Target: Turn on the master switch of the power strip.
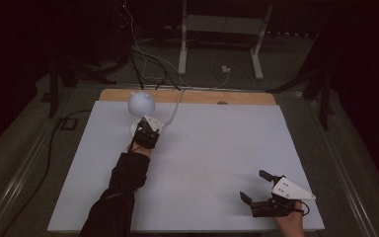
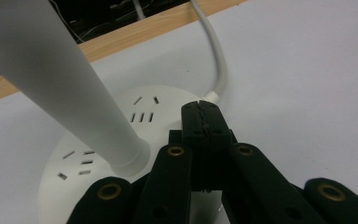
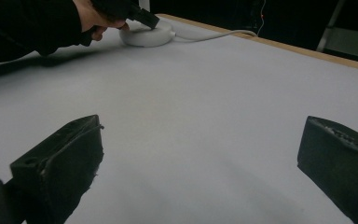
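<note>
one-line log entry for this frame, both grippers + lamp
left gripper: shut, tips over lamp base | right gripper: open, idle over white board | lamp cord: runs off far edge

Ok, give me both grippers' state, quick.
Left gripper: shut, jaws pressed together with nothing between them, tips over the white lamp base.
Right gripper: open, holding nothing, over the white table.

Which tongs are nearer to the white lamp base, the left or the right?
Left. The left tongs are shut right over the lamp base; the right tongs are open, far across the table near its front edge.
</note>
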`<state>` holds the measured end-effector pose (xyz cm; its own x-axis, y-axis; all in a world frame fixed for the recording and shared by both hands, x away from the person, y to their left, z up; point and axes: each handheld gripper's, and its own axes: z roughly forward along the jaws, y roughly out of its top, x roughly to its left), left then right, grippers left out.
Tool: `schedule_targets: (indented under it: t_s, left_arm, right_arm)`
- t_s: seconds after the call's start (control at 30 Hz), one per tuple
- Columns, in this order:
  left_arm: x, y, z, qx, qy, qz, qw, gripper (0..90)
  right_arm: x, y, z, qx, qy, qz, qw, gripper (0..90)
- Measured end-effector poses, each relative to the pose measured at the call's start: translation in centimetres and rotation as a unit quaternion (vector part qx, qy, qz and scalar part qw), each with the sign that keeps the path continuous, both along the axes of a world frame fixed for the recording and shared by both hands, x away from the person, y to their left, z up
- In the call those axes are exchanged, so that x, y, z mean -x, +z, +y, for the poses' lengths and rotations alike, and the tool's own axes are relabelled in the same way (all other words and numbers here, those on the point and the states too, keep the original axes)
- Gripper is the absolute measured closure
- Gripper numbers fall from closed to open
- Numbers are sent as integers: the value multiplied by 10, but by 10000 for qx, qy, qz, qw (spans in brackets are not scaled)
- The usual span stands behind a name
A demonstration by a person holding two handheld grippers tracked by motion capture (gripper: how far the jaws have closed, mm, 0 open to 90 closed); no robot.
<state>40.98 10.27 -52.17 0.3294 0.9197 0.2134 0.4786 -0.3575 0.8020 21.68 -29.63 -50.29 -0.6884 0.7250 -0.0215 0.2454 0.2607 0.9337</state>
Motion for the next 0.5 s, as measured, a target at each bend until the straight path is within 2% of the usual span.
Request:
schedule_targets:
  t_s: [0.1, 0.17, 0.37, 0.5]
  left_arm:
    - [0, 0, -1, -83, -7, 13, 10000, 900]
    - [-1, 0, -1, -75, -75, 22, 9999, 900]
    - [-2, 0, -3, -83, -56, 57, 9999, 900]
    - [-3, 2, -5, -303, -109, 161, 9994, 900]
  right_arm:
    - [0, 0, 0, 1, 7, 10, 10000, 0]
    - [0, 0, 0, 3, 9, 4, 10000, 0]
    - [0, 0, 0, 4, 13, 15, 10000, 0]
    - [0, 0, 1, 10, 25, 14, 10000, 0]
